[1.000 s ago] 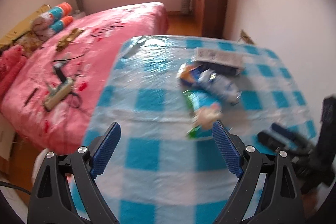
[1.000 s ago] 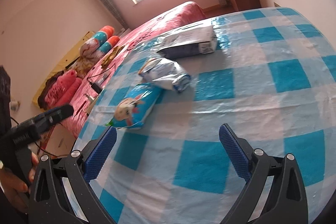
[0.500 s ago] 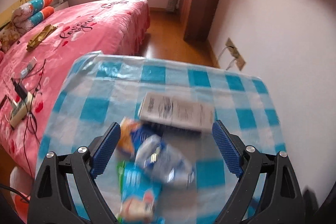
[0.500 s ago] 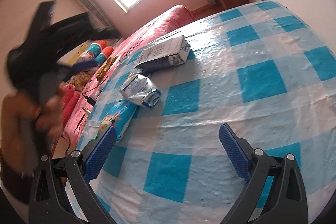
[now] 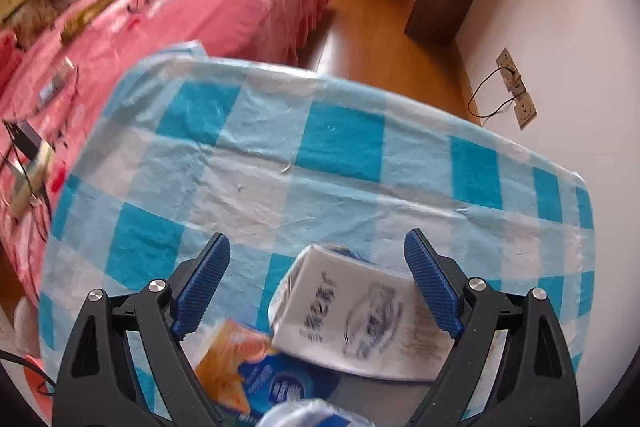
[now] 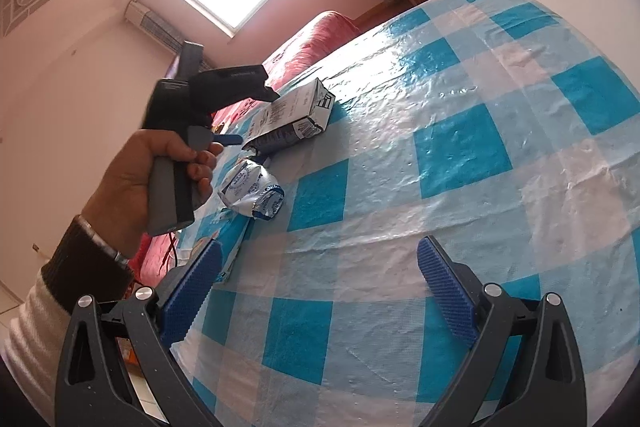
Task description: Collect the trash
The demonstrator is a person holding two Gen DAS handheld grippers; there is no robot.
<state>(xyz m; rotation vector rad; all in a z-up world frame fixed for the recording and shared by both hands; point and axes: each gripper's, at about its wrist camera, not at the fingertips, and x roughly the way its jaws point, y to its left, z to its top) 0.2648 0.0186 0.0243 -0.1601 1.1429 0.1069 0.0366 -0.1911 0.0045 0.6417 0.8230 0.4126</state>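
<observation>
Hovering with jaws spread wide and empty, the left gripper brackets a white carton printed with blurred dark characters, lying on the checked surface beside an orange-blue wrapper. The right gripper is likewise wide open, holding nothing; a crumpled silver-blue packet is unreadable.

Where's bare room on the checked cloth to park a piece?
Free: the blue-and-white checked tablecloth right of the white printed carton, down to the right gripper. Crowded: the left edge, where the carton, crumpled silver wrapper and orange-and-blue packet cluster under the left gripper.
</observation>
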